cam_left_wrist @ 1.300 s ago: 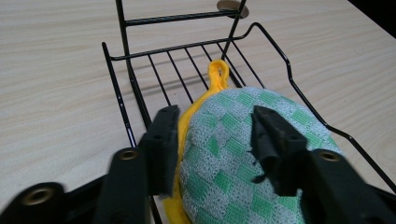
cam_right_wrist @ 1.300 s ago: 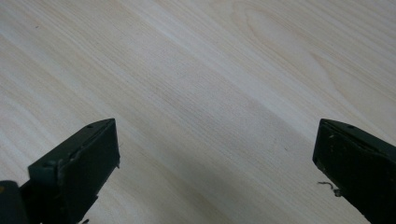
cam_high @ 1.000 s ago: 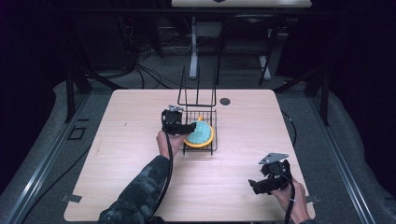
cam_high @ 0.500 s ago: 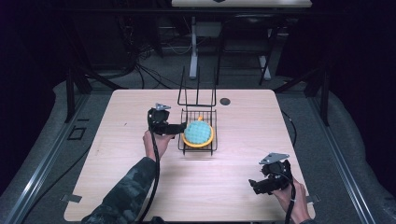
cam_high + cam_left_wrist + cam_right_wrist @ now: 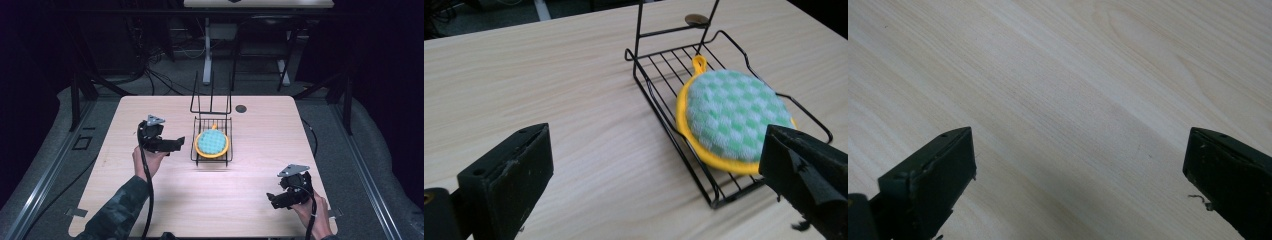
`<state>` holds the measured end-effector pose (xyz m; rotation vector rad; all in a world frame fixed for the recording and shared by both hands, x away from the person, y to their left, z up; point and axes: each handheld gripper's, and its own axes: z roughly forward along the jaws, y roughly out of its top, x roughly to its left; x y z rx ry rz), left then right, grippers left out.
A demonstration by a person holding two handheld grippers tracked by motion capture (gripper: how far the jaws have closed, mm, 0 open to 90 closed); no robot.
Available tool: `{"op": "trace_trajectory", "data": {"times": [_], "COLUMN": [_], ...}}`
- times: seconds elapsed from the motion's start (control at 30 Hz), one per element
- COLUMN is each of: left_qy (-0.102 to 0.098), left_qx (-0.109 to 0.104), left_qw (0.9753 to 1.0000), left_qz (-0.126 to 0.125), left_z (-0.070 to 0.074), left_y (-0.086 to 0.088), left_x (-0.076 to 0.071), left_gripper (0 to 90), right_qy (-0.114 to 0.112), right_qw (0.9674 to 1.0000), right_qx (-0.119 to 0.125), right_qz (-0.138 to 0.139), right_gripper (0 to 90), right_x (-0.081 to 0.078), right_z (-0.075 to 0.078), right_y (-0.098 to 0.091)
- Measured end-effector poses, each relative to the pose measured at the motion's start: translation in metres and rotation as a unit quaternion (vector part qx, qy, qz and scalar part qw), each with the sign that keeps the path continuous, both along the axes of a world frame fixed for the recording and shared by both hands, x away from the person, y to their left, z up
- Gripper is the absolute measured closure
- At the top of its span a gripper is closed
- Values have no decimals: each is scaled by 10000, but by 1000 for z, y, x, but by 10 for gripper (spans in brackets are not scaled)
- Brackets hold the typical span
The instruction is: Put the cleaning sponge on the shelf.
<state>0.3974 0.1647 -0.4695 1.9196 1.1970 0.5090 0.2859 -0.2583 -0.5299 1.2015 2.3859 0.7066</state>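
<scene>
A round green-and-white checked pad with a yellow rim and loop (image 5: 212, 143) (image 5: 734, 117) lies flat in a black wire rack (image 5: 199, 150) (image 5: 659, 115) at the table's middle. To the rack's left, my left gripper (image 5: 176, 144) (image 5: 659, 185) is held above the table, its jaws wide apart after just opening, with nothing between them. At the front right, my right gripper (image 5: 272, 199) (image 5: 1080, 185) stands open over bare wood, holding nothing.
The rack has an upright wire back (image 5: 211, 95) on its far side. A small dark disc (image 5: 241, 108) (image 5: 696, 19) lies on the table behind it. The light wooden table (image 5: 150, 200) ends at dark floor, with cables and a desk frame beyond.
My left gripper has let go of the pad in the rack, opened, and drawn back to the left and a little upward. The right gripper has stayed still.
</scene>
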Motion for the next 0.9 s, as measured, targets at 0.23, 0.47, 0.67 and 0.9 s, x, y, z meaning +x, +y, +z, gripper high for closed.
{"op": "trace_trajectory", "data": {"times": [0.23,0.47,0.67,0.9], "left_qy": [-60,94,124,260], "left_qx": [219,396,453,474], "left_qw": [9997,9991,9989,9985], "left_qz": [-89,-127,6,117], "left_z": [3,-7,-26,-41], "left_y": [17,34,52,60], "left_x": [-24,-46,-68,-78], "left_gripper": [2,2,2,0], "right_qy": [-32,-16,14,-7], "right_qw": [10000,10000,10000,10000], "right_qx": [-30,-37,-46,-5], "right_qz": [5,7,20,42], "right_gripper": [1,1,2,3], "right_x": [-2,-2,-2,-3], "right_z": [0,-1,-1,0], "right_y": [-1,0,-1,0]}}
